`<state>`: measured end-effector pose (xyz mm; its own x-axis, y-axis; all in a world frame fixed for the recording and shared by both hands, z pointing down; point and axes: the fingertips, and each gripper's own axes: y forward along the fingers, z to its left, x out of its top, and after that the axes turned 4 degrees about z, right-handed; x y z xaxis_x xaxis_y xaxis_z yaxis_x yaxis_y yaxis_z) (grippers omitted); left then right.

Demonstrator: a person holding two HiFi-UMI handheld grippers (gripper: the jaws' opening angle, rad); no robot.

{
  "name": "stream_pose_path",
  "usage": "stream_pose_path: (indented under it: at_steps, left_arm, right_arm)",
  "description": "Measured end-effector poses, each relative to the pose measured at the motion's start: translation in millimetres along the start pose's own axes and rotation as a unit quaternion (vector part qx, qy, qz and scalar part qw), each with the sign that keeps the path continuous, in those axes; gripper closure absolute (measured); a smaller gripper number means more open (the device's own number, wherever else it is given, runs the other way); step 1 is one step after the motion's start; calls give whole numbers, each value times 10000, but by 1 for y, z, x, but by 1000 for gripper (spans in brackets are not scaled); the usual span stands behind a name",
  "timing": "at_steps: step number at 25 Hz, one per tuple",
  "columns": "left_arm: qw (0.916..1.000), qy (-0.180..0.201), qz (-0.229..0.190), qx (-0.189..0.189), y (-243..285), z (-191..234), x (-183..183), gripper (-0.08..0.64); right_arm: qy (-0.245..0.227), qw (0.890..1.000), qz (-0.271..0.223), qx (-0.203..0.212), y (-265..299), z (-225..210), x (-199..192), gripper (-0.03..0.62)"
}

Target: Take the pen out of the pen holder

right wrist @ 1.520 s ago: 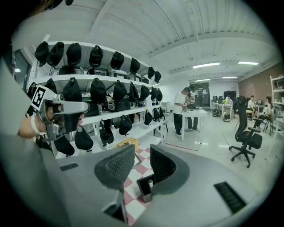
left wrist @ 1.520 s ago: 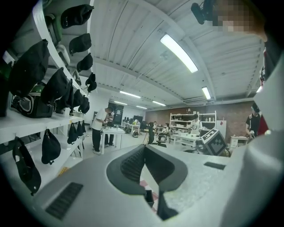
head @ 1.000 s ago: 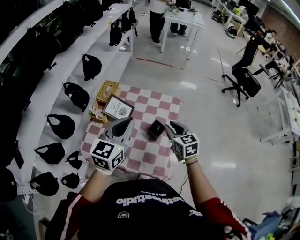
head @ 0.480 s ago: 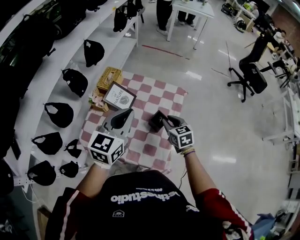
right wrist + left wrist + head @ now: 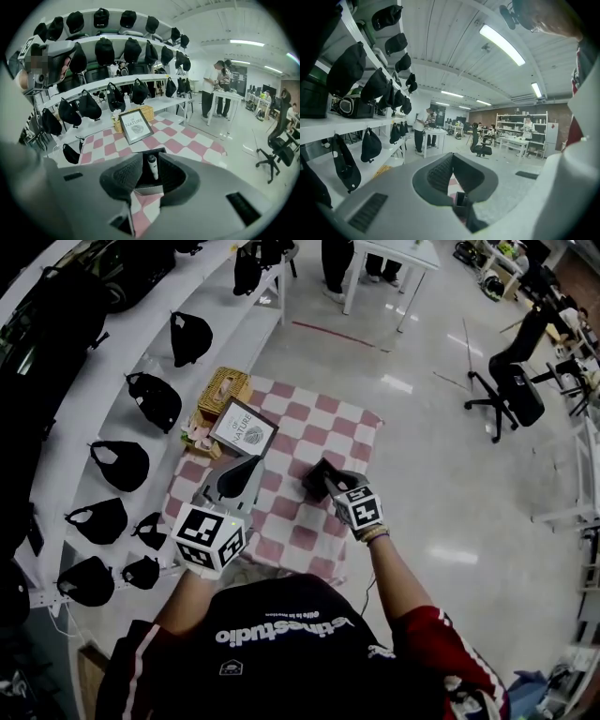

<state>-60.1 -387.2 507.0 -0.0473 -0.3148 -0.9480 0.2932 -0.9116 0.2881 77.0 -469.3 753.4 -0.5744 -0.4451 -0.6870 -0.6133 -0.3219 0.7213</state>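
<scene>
Pen (image 5: 153, 165) upright in black holder (image 5: 316, 476), white against the dark inside. Straddled by right gripper (image 5: 334, 486): jaws apart, one pad on either side of the pen, a sliver of gap each way, not yet clenched on it. Holder on pink-and-white checked cloth (image 5: 286, 521), right of the middle. Left gripper (image 5: 242, 474) over the cloth just left of the holder, jaws parted, nothing between them; through the gap, a strip of cloth and the holder beyond. Framed sign (image 5: 242, 429) near the cloth's far left corner, woven basket (image 5: 223, 388) just behind it. Black caps (image 5: 150, 401) hung in rows along the shelves on the left. Glossy floor (image 5: 441, 474) to the right, office chair (image 5: 511, 395) well apart from the cloth.
</scene>
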Motion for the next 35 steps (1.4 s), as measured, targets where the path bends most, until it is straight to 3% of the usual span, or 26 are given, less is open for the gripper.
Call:
stream_pose_path:
  at_steps: [6,21,35]
  left_arm:
    - [9997,-122,122,191,0,13,-9,554]
    - [9985,-266,216,424,-5,26,-19,554]
    - [9982,-357,110,474,-8,30,-22,555]
  right_arm:
    - [-392,9989,263,-36,20,-1,-12,491]
    - [-524,9969,585,-3,49,-6,-23,489]
    - [-618,9969,481,-30,46,-6,-19,512]
